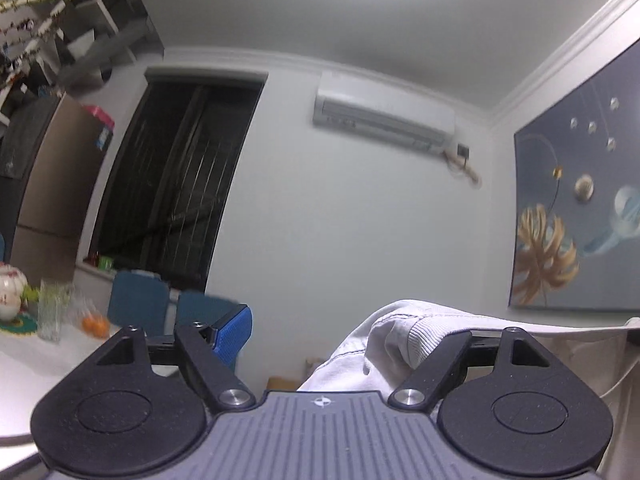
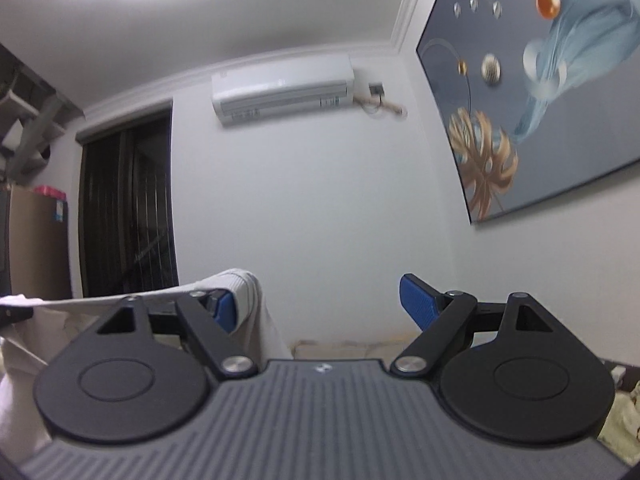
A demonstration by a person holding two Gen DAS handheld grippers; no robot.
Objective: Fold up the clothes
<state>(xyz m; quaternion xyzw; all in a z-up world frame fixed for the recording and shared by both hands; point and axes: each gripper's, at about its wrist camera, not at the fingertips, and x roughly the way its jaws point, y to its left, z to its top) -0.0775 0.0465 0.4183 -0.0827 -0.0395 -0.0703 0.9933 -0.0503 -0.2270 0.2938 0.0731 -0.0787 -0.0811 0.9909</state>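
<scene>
Blue pads mark the fingers (image 1: 234,326) of the left gripper (image 1: 320,328), which stand wide apart and pinch nothing. The white garment (image 1: 400,336) hangs over its right-hand finger, ribbed edge uppermost. The right gripper (image 2: 318,304) is just as wide, and the same cloth is hooked over its left-hand finger. The garment's top edge runs taut between the two tools, and the rest hangs below them, out of view.

I judge the garment is being held up by its top edge. That would fit shaking it out flat or carrying a fold across; the views do not settle which. Either way, the cloth only rests on one finger per side, so both grippers should stay tilted upward, level with each other and moving together. Let the tension go slack, or tip a finger down, and the hem may slide off.

Beyond the left gripper, low and to its left, a white tabletop (image 1: 24,364) carries a glass vase (image 1: 52,312) and oranges (image 1: 96,324), with blue chairs (image 1: 136,304) behind. Ahead is a pale wall with an air conditioner (image 1: 384,116), a dark window (image 1: 176,176) to the left and a large painting (image 1: 580,220) to the right.
</scene>
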